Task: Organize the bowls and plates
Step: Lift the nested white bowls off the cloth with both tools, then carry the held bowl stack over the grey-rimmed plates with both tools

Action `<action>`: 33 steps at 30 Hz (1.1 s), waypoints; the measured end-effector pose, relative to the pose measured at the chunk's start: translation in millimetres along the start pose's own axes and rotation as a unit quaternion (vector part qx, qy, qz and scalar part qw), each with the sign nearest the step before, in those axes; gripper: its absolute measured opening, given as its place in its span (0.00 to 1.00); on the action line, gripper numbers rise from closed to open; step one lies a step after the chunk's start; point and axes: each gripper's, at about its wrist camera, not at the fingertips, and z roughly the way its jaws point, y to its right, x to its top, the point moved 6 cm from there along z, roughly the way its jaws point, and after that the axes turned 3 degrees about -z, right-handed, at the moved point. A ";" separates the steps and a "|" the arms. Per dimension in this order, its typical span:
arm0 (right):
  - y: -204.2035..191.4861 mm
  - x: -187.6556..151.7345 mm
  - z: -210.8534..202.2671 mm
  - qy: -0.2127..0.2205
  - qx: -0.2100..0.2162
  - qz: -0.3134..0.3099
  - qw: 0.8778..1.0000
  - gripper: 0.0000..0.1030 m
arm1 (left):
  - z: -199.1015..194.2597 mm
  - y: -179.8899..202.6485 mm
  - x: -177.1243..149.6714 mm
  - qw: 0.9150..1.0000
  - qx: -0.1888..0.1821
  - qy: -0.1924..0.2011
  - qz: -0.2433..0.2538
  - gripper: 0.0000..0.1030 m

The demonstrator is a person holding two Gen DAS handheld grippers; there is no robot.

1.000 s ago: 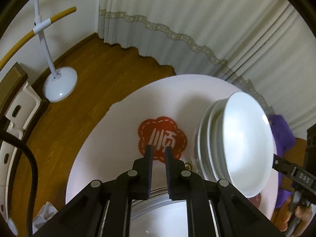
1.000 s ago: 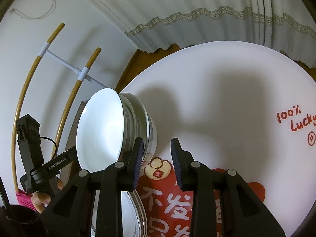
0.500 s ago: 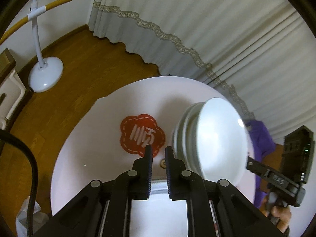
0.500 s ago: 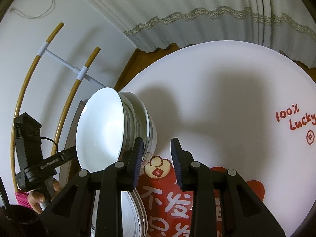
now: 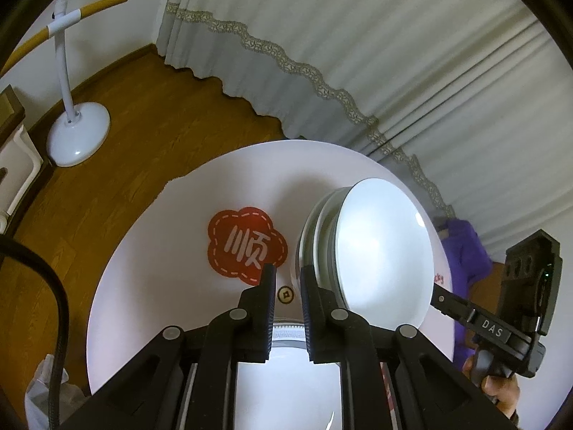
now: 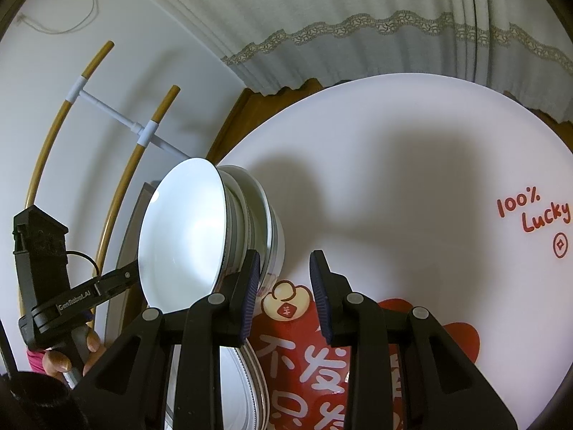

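Seen from your right wrist, the bowl stack (image 6: 186,229) opens toward nine o'clock, its axis running nine-to-three. Your left gripper (image 5: 288,276) is pressed together and your right gripper (image 6: 283,268) is spread, both empty.

Each camera sat just behind its own gripper's fingers, looking steeply down at the round table (image 5: 150,304) from close by. Both views shared the stack of bowls (image 5: 379,247) – seen from opposite sides – and the curtain (image 6: 322,10).

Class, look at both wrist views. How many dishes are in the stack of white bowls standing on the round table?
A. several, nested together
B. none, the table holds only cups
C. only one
A: several rims show one behind another in the stack of bowls on the round table.
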 end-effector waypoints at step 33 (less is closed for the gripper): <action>-28.9 2.3 -28.4 0.050 -0.017 -0.021 0.998 0.50 | -15.2 52.7 -12.6 0.997 0.025 0.054 0.042 0.42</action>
